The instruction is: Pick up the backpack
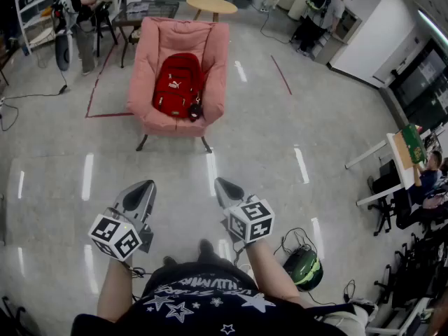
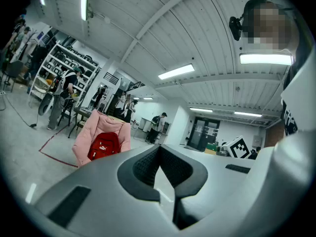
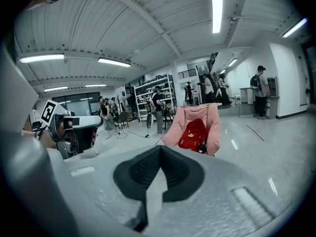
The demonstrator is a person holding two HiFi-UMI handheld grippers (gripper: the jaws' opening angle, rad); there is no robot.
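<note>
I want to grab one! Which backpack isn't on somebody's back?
The red backpack, resting in the pink armchair. The dark backpack is worn by a person standing far off.

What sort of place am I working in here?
Likely an open lab or workshop: storage racks, cables across a glossy floor, several people working around. The backpack sits on a pink chair.

You're looking at a white Puma logo [image 1: 175, 87] on the red backpack [image 1: 183, 72]. The white lettering across your dark shirt [image 1: 199, 301] can't be read.
</note>
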